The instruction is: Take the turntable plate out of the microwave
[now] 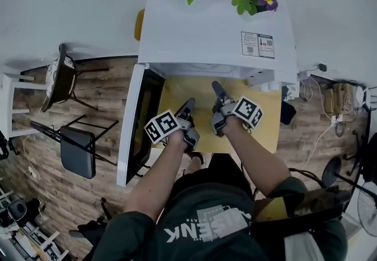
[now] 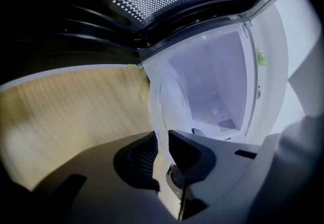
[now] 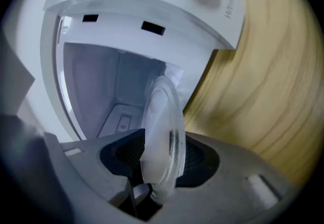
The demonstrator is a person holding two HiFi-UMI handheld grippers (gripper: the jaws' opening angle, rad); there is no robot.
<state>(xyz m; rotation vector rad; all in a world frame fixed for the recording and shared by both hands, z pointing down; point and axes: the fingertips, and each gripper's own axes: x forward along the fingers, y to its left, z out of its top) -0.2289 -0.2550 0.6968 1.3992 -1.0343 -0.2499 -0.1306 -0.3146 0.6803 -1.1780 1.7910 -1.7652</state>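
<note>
Right gripper view: right claw (image 3: 162, 148) clamping clear round glass turntable plate (image 3: 162, 109) edge-on, just outside white microwave (image 3: 152, 10); left claw (image 2: 161, 139) pinching rim.

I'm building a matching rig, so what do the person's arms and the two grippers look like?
The left gripper and right gripper each have a smooth grey body, two dark fingers with ribbed pads, and a white cube bearing black square markers. No cables show. The person wears a dark short-sleeved T-shirt with white print, and the forearms are bare.
</note>
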